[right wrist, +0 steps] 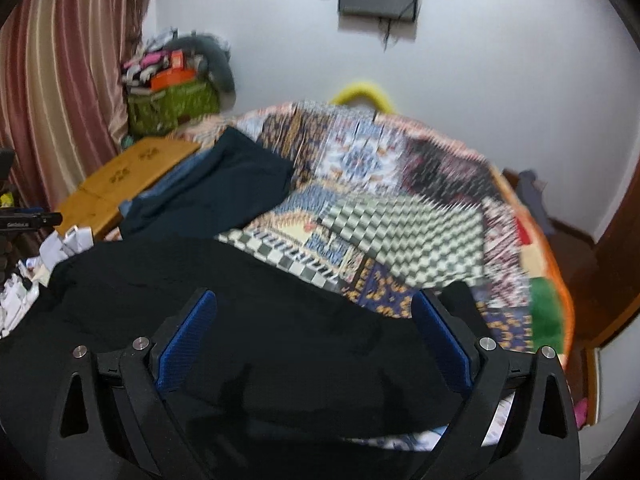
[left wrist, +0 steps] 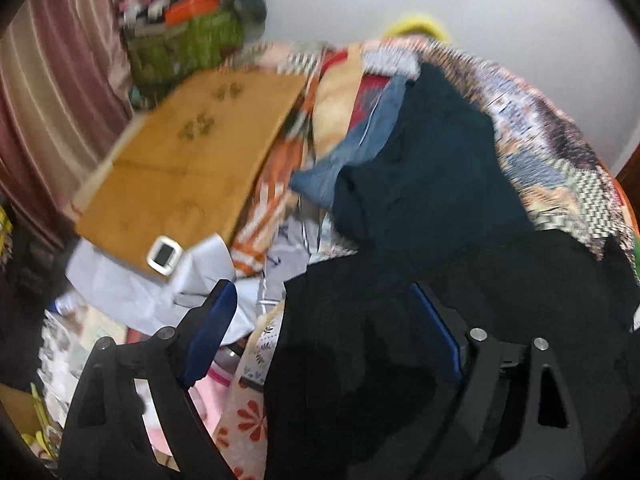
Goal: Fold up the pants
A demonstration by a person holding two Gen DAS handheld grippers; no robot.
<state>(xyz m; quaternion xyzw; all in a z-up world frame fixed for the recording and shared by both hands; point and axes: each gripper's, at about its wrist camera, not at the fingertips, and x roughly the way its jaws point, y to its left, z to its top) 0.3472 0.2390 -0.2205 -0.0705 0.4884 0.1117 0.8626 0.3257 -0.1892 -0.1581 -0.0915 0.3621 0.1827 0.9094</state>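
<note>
Right wrist view shows the black pants spread across the lower half of the frame on a patchwork quilt, directly beneath the right gripper, whose blue-padded jaws stand wide apart with nothing pinched. Left wrist view has the same black cloth at lower centre and right, under the left gripper, jaws likewise spread and empty. A dark teal garment lies just beyond the pants, toward mid-left. Further left sits a low wooden table. A striped curtain fills the upper left corner, beside a green bag.
</note>
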